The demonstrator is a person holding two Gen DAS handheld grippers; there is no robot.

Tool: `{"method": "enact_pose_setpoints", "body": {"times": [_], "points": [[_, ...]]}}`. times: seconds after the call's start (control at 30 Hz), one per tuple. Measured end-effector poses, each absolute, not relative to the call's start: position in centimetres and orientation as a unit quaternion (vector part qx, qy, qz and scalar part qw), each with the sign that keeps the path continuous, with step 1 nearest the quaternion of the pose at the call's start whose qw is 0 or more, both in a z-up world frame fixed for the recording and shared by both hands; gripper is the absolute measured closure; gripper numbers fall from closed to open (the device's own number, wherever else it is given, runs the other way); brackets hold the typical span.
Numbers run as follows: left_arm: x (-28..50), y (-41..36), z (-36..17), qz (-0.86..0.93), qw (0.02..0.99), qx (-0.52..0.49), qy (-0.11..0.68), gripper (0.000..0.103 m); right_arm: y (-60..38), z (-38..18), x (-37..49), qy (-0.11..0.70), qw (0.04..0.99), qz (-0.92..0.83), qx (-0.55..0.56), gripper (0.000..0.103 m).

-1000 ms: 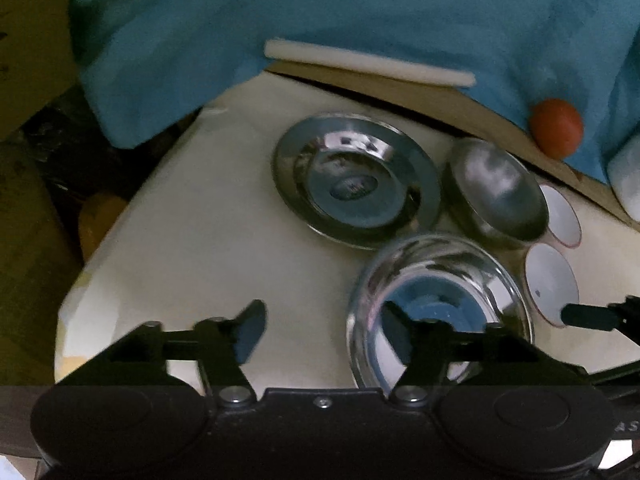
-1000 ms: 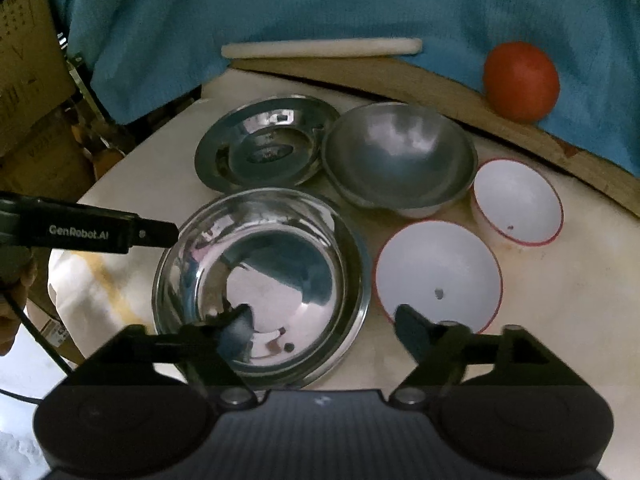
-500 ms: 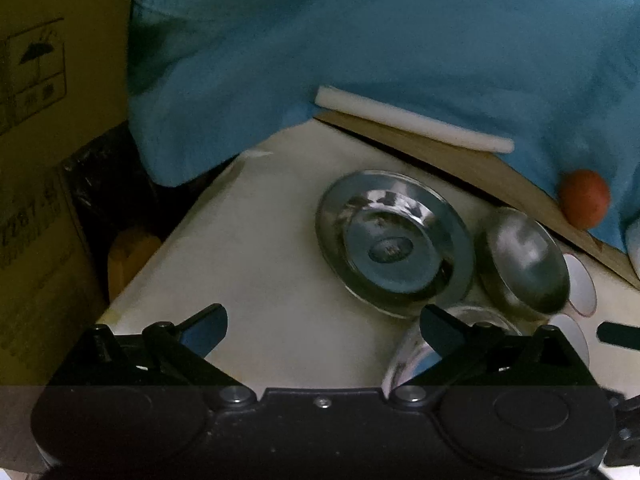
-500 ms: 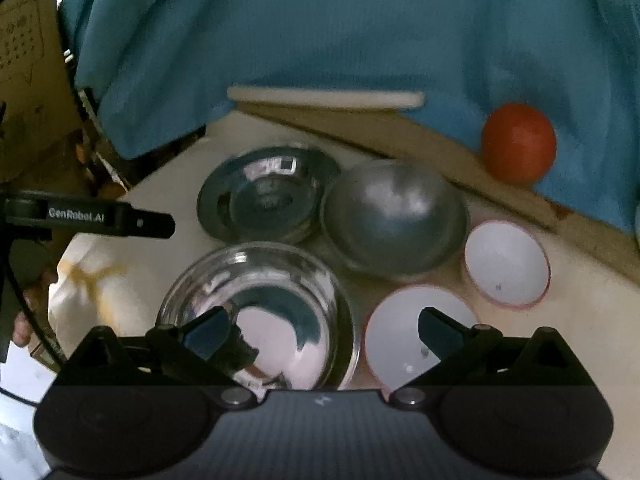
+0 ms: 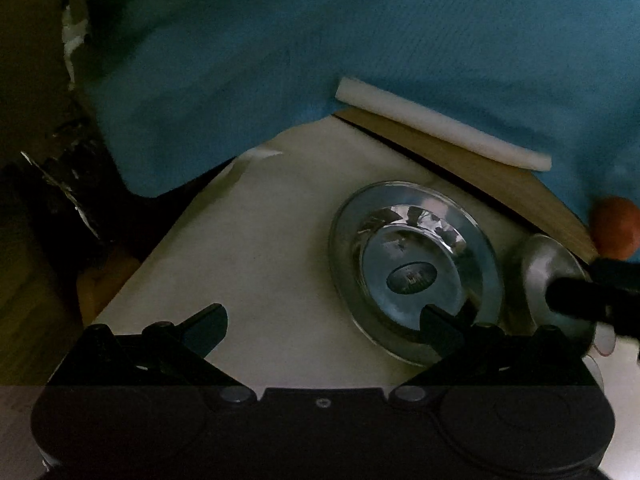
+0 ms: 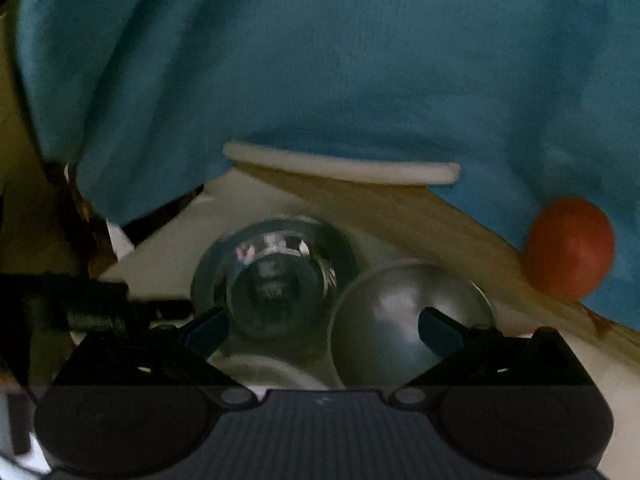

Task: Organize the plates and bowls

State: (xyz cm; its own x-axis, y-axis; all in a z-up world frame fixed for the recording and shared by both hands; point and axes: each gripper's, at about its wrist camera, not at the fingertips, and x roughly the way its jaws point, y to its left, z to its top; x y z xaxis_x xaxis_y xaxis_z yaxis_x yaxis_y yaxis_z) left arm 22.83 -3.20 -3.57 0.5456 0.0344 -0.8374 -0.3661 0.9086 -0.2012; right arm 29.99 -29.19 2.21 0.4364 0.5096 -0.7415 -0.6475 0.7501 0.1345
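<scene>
A shiny steel plate (image 5: 416,268) lies on the cream table; it also shows in the right wrist view (image 6: 276,276). A matte steel bowl (image 6: 400,320) sits to its right, and shows at the right edge of the left wrist view (image 5: 552,276). The rim of a larger steel bowl (image 6: 264,372) peeks out just above the right gripper's body. My left gripper (image 5: 324,328) is open and empty, its right finger over the plate's near rim. My right gripper (image 6: 324,328) is open and empty, above the plate and the matte bowl. The white bowls are almost hidden.
A blue cloth (image 6: 320,80) hangs behind the table. A white foam stick (image 5: 440,128) and an orange ball (image 6: 568,252) rest on a wooden board (image 5: 480,176) at the back. The table's left edge (image 5: 160,248) drops to dark clutter.
Both grippers have tilted up and drawn back or lower; the bowls slid down out of view. The large shiny bowl and the white bowls are now mostly hidden. Both stay open.
</scene>
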Motion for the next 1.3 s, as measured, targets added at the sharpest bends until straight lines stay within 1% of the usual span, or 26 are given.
{"method": "enact_pose_setpoints", "body": {"times": [0.17, 0.43, 0.77, 1.23, 1.3], "points": [[23.4, -3.0, -4.4, 0.119, 0.856, -0.184, 0.468, 0.001, -27.1, 1.6, 33.3, 0.426, 0.826, 0.364, -0.062, 0.000], [23.8, -3.0, -5.2, 0.113, 0.853, -0.195, 0.471, 0.001, -24.4, -0.2, 37.0, 0.453, 0.798, 0.384, -0.097, 0.001], [24.3, -2.8, -5.5, 0.116, 0.852, -0.200, 0.469, 0.002, -22.4, -1.5, 37.9, 0.470, 0.779, 0.397, -0.116, 0.008], [24.8, -3.2, -5.6, 0.113, 0.857, -0.194, 0.463, 0.019, -21.6, -2.7, 38.1, 0.477, 0.782, 0.382, -0.123, 0.012], [24.9, -3.2, -5.6, 0.111, 0.858, -0.194, 0.463, 0.027, -21.8, -2.8, 38.1, 0.478, 0.786, 0.375, -0.114, 0.013]]}}
